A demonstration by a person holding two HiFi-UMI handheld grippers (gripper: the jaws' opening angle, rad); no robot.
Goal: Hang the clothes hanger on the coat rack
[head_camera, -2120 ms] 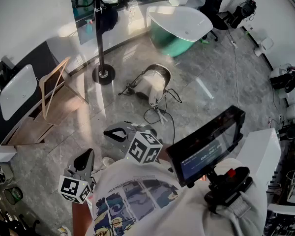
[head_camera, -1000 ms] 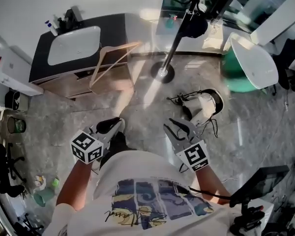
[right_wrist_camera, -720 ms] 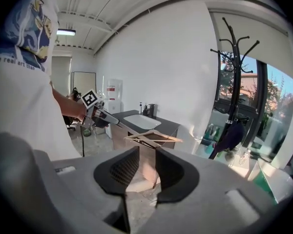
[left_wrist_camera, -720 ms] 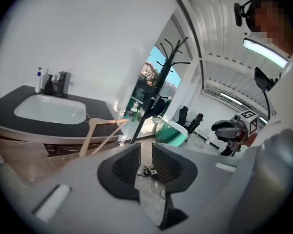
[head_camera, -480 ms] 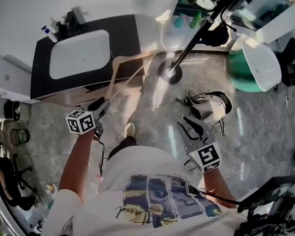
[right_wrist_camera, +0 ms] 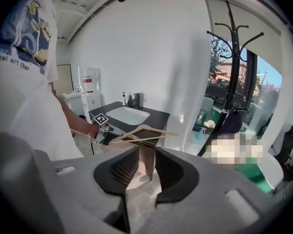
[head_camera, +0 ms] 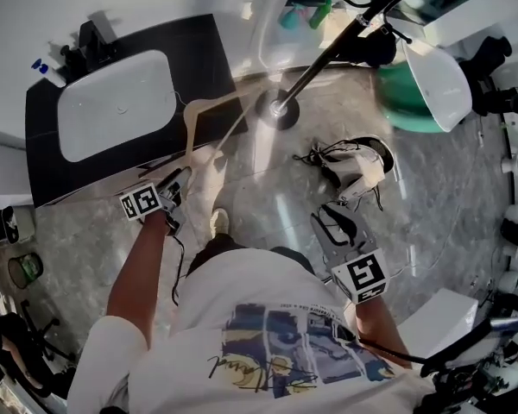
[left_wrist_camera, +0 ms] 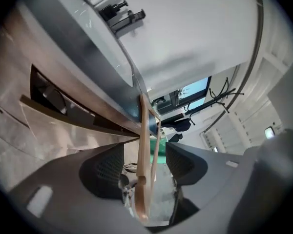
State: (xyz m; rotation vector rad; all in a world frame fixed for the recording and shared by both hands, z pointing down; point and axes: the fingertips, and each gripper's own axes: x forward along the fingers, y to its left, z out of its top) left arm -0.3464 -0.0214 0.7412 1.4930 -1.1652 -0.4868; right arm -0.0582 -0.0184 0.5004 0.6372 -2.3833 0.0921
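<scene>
Hanger (left_wrist_camera: pixel 144 145): propped against sink cabinet (head_camera: pixel 209 52) at left, lower end toward the person, so easy to reach. Left gripper (head_camera: pixel 178 181) right at that end, jaws opening and wide apart, wooden bar between them but not pinched; likely lined up to close on it. Further right, coat rack (head_camera: pixel 276 110): base on the floor, pole slanting up and away, well apart from hanger, so hanging not yet begun. Right gripper (head_camera: pixel 332 218) rightmost, jaws apart with nothing between, held low over the floor, probably kept free to steady hanger later or simply stay clear.
</scene>
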